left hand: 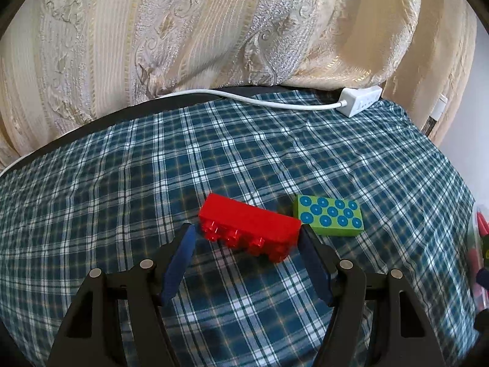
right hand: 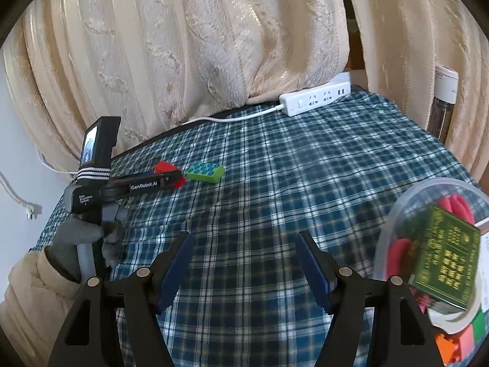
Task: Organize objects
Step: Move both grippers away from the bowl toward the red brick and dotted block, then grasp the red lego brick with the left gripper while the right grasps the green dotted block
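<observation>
Fingers of left gripper spread around red brick.

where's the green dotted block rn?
The green dotted block lies flat on the plaid cloth, just right of the red brick that sits between the left gripper fingers. In the right wrist view it is far left, beside that gripper.

Two low forward views, shared plaid cloth
</observation>
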`<state>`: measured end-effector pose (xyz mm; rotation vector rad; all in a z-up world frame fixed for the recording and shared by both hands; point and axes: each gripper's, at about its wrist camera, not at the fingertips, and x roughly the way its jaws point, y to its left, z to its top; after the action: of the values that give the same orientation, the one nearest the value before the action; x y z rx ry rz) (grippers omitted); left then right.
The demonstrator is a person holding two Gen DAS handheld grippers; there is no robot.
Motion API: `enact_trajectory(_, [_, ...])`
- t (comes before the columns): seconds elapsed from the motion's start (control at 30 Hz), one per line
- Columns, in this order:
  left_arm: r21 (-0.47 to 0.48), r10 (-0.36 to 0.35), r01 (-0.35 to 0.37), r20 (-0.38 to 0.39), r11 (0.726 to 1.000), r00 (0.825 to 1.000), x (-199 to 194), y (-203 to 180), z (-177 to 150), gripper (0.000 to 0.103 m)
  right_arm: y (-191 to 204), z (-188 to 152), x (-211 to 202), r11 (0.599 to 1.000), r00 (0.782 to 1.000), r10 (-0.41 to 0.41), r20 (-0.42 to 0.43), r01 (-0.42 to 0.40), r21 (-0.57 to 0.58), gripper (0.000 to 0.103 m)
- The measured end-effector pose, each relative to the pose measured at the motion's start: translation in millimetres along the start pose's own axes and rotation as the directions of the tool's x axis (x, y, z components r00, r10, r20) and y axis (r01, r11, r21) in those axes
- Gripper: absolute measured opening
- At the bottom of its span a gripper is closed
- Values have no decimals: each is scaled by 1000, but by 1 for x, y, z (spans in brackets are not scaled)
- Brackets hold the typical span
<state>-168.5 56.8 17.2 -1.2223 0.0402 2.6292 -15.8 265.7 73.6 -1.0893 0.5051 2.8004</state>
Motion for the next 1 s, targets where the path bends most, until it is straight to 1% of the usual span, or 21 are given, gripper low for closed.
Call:
enact_trajectory(0.1, [3,-7,7,9,1000,1000,1,0,0,70,3,1,11,1000,1000,9,-23,-9,6,73])
enact_trajectory(0.2, [4,-15,15,17,1000,1000,0,0,0,66,7,2,21,1000,999,11,-41,-11,5,73])
enact_trajectory(0.33, [0,-20,20,29,1000,999,-3,3,-2,66,14,8,35,1000,998,6,-58,-7,-5,73])
enact_trajectory(0.37, [-2,-19,19,36,1000,999,-5,4,-2,64,16,10,38,1000,998,4,-59,-4,-9,73])
enact_trajectory(0.6, [-22,14,-12,75,1000,997,-20,12,-3,64,29,25,67,999,997,-22,-75,19,-41,73])
enact_trajectory(0.8, [-46,29,-24,100,999,995,-30,20,1,64,40,38,101,998,994,-42,-99,36,-61,73])
enact_trajectory(1.0, [-85,31,-23,95,996,995,-32,31,3,64,58,56,129,995,994,-42,-105,33,-89,73])
